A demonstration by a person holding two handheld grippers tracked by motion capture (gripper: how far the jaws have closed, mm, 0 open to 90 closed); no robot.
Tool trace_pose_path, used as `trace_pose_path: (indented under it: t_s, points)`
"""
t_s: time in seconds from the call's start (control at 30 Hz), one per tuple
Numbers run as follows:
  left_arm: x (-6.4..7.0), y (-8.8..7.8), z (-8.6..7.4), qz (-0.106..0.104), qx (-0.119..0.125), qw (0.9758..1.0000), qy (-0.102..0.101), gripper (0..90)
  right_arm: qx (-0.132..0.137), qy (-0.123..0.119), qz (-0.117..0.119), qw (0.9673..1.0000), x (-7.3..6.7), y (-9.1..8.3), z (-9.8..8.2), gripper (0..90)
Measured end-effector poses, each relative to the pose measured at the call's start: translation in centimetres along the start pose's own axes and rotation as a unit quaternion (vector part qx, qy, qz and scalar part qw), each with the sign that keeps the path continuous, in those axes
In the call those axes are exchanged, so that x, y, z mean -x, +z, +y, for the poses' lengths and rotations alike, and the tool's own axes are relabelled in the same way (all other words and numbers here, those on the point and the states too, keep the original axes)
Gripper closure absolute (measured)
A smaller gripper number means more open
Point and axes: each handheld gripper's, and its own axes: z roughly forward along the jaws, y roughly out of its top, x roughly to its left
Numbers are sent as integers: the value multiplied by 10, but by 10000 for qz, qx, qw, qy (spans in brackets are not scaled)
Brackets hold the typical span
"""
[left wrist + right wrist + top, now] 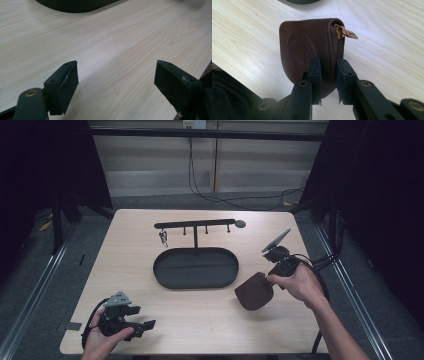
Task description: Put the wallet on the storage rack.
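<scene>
Pinching a rounded brown leather pouch (307, 47) edgewise, right claw (329, 72), left claw (116, 82) released over pale woodgrain.

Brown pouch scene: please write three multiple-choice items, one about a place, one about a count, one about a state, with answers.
1. Where is the brown pouch?
A. inside the black tray
B. right of the tray, above the table
C. on the hook rack

2. How many things hang on the rack?
A. one
B. three
C. none

3. The right gripper is:
A. open
B. shut on the pouch
C. shut on nothing

Answers: 1 B, the high view shows it beside the tray. 2 A, one key bunch hangs at the left. 3 B, both fingers press its zipper edge.
</scene>
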Motion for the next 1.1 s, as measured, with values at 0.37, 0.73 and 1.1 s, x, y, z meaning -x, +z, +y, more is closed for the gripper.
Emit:
trace_pose_path:
  t_s: [0.37, 0.73, 1.1]
  points:
    - [1, -1, 0, -196, 64, 9998, 70, 161, 156, 57, -109, 9998, -1, -18, 9, 750]
    - [3, -2, -2, -250, 41, 9994, 225, 161, 213, 113, -116, 9996, 3, -29, 22, 750]
    - [3, -2, -2, -252, 27, 9993, 256, 162, 386, 223, -28, 9990, 7, -37, 40, 750]
